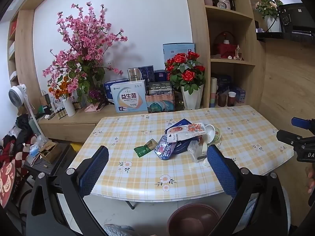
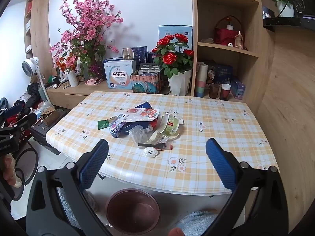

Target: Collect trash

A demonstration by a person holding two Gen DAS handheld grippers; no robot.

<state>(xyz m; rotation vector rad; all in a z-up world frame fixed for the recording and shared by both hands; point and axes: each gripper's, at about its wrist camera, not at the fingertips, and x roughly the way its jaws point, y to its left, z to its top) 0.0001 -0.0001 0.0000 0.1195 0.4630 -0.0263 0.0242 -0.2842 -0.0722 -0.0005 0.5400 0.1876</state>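
A heap of trash (image 1: 185,139) (image 2: 145,123) lies in the middle of the checked table (image 1: 137,175) (image 2: 216,122): a green sachet (image 1: 145,148) (image 2: 103,124), a blue foil wrapper (image 1: 165,150) (image 2: 116,127), a flowered pack (image 2: 144,114), a green noodle cup (image 2: 172,125) on its side, a black fork (image 2: 152,145) and a white shell-shaped lid (image 2: 149,151). A brown bin (image 1: 194,219) (image 2: 132,210) stands on the floor below the table's near edge. My left gripper (image 1: 157,169) and my right gripper (image 2: 157,163) both hover open before the near edge, with nothing between their fingers.
A wooden sideboard (image 1: 78,118) behind the table carries pink blossoms (image 1: 84,45), red roses (image 1: 185,68) and several boxes. Shelves (image 2: 226,47) with cups stand at the back right. A low stand (image 1: 53,157) with clutter is left of the table. A hand (image 2: 8,169) shows at the left edge.
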